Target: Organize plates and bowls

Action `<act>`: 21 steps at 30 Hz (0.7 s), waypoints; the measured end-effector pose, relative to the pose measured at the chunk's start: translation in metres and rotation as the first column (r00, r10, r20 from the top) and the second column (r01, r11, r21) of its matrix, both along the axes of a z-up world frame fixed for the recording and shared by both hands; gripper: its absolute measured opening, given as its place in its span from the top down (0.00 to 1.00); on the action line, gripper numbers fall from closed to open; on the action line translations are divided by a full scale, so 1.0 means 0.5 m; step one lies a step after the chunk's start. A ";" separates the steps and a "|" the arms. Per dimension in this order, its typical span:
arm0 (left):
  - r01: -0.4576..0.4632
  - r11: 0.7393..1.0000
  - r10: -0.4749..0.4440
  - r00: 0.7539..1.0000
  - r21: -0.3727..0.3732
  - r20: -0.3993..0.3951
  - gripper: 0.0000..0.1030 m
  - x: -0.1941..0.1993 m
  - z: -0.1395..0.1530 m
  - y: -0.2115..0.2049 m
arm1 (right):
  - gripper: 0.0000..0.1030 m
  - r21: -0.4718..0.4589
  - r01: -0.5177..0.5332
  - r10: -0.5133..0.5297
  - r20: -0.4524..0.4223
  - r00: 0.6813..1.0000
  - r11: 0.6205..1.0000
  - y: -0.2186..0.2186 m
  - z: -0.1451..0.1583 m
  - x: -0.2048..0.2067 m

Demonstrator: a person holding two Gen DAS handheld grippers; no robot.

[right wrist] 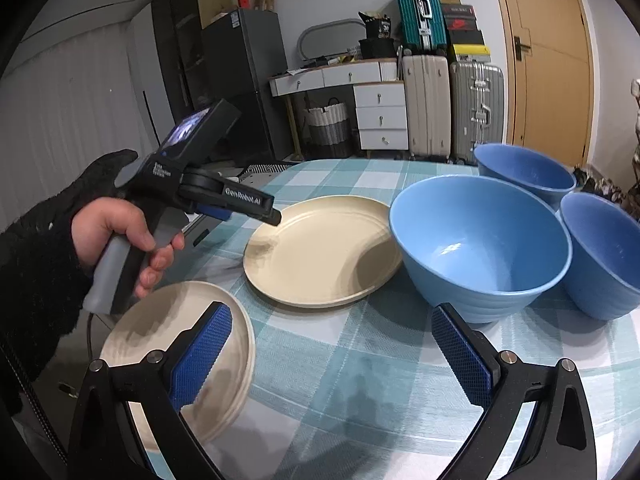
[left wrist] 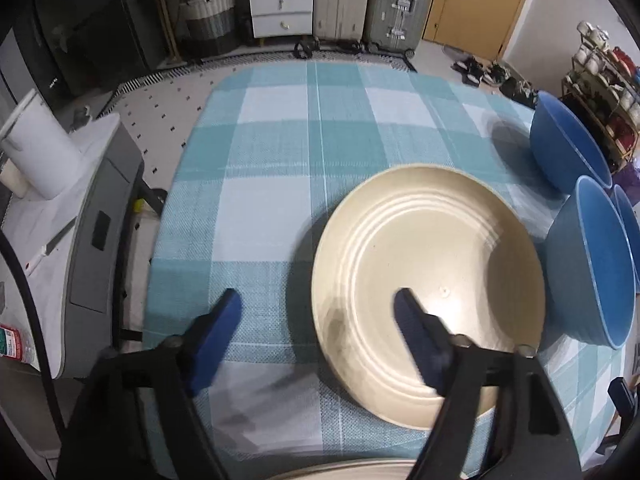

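Two wrist views of a table [right wrist: 360, 360] under a blue-and-white checked cloth.

Hidden or cut off: in the left wrist view only a thin cream arc of the near plate stack [left wrist: 352, 474] shows at the bottom edge, and the third blue bowl [left wrist: 632, 228] is clipped by the right border. In the right wrist view the near plate stack [right wrist: 188, 356] is partly covered by that gripper's left finger, so the number of plates in it cannot be counted. The left gripper [right wrist: 276, 216] appears there from the side, so the gap between its fingers is not visible in that view. The person appears only as a hand [right wrist: 120, 232] in a dark fuzzy sleeve around the handle.

Single cream plate [left wrist: 428, 280] [right wrist: 320, 252]: flat on the table, between the near stack and the bowls. The left gripper [left wrist: 320, 312] straddles its left rim; one finger [left wrist: 416, 332] hangs over the plate's inside, the other over bare cloth outside the rim. The fingers stand apart and no contact with the rim can be made out.

Blue bowls: the large bowl [right wrist: 480, 240] [left wrist: 588, 264] stands upright just right of the plate; two more [right wrist: 524, 172] [right wrist: 604, 252] stand behind and beside it.

Right gripper [right wrist: 332, 356]: fingers spread wide over bare cloth, nothing between them, with the large bowl just beyond its right finger.
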State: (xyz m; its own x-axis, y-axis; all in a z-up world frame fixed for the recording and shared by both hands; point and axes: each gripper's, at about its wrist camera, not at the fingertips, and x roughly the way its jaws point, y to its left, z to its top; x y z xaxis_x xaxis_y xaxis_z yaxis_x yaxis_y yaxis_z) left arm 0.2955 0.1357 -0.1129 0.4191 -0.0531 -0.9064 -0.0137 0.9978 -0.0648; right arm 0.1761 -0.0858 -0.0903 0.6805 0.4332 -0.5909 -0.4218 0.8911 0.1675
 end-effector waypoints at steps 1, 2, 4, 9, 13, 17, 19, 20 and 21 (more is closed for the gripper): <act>0.000 1.000 0.000 1.000 -0.024 -0.015 0.45 0.003 -0.006 0.004 | 0.01 0.012 -0.005 0.005 -0.018 1.000 1.000 0.004 0.000 0.006; -0.002 0.999 0.001 1.000 -0.039 -0.030 0.46 0.004 -0.011 0.008 | 0.01 0.032 -0.014 0.015 -0.037 0.999 0.999 0.007 0.000 0.011; -0.005 0.997 0.000 0.998 -0.071 -0.070 0.47 0.011 -0.025 0.014 | 0.01 0.080 -0.036 0.042 -0.071 0.997 0.996 0.013 0.002 0.022; 0.008 0.994 -0.019 0.995 -0.110 -0.096 0.72 0.012 -0.044 0.018 | 0.01 0.171 -0.048 0.072 -0.135 0.988 0.984 0.026 0.000 0.038; 0.007 0.981 -0.027 0.995 -0.194 -0.101 0.89 0.007 -0.054 0.031 | 0.01 0.197 -0.036 0.070 -0.168 0.983 0.980 0.034 -0.003 0.047; 0.009 0.977 -0.029 0.995 -0.215 -0.090 0.91 -0.001 -0.054 0.037 | 0.01 0.195 -0.036 0.069 -0.165 0.984 0.980 0.042 0.005 0.050; 0.007 0.974 -0.028 0.996 -0.228 -0.089 0.92 -0.002 -0.053 0.042 | 0.01 0.185 -0.037 0.066 -0.156 0.985 0.982 0.047 0.012 0.052; 0.021 0.974 -0.041 0.995 -0.224 -0.086 0.92 -0.003 -0.051 0.042 | 0.01 0.184 -0.037 0.067 -0.155 0.986 0.982 0.047 0.016 0.052; 0.035 0.977 -0.051 0.996 -0.208 -0.074 0.92 -0.004 -0.049 0.043 | 0.01 0.184 -0.039 0.068 -0.152 0.986 0.982 0.049 0.019 0.054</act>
State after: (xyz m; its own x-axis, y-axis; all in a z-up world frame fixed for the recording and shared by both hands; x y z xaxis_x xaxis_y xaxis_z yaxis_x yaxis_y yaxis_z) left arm 0.2933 0.1571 -0.1372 0.3404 -0.2589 -0.9039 0.0158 0.9628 -0.2698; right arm 0.2030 -0.0612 -0.0807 0.5586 0.5751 -0.5977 -0.4239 0.8173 0.3903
